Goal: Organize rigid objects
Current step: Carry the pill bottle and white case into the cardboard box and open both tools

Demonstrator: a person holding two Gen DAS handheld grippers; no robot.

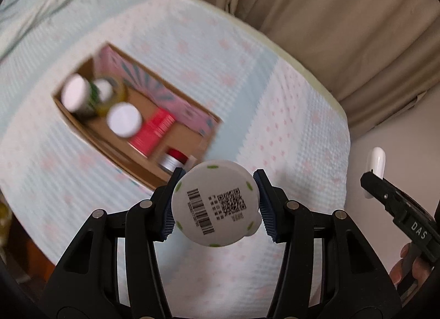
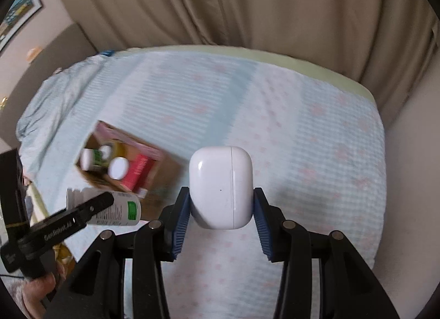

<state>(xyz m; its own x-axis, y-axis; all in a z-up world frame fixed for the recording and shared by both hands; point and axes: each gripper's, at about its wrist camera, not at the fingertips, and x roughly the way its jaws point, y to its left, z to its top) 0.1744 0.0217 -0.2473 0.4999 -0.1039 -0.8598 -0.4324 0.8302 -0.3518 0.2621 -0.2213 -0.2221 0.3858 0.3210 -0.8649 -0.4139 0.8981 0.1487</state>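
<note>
Cardboard box (image 1: pixel 132 115) on bed (image 1: pixel 275 98), bare quilt toward right edge, left gripper (image 1: pixel 217 203) jaws clamping white bottle (image 1: pixel 216 203), right gripper (image 2: pixel 221 209) jaws clamping earbud case (image 2: pixel 221 187).

Right gripper (image 2: pixel 221 203) clamps a white earbud case (image 2: pixel 220 187) between its blue pads (image 2: pixel 181 220), above the pale blue bedspread (image 2: pixel 302 140). Off to the left, the left gripper (image 2: pixel 90 209) carries a white bottle (image 2: pixel 115 209) lying sideways, just beside the cardboard box (image 2: pixel 170 170) holding 3 white-capped containers and a red packet.
</note>
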